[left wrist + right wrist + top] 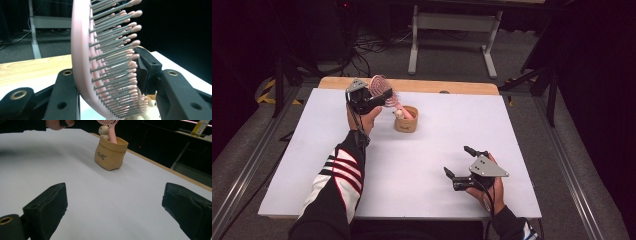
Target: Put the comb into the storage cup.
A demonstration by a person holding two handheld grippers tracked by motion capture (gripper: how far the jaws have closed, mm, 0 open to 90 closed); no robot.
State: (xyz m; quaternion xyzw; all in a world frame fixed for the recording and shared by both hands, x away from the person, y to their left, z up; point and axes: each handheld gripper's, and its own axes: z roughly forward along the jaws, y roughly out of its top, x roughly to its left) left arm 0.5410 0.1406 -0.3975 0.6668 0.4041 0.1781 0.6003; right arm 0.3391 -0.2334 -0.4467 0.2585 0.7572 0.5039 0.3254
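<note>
A pink hairbrush stands tilted, its handle down inside a small tan pouch at the back middle of the white table. My left gripper is shut on the brush head. In the left gripper view the brush sits between the jaws of this gripper, one jaw against its back and the other pad on the bristle tips. A small cream figure pokes out of the pouch. My right gripper rests near the front right, open, with nothing between the jaws.
A wooden strip edges the table's far side. Beyond it a grey metal stand and loose cables lie on the floor. Metal rails run along both sides of the table.
</note>
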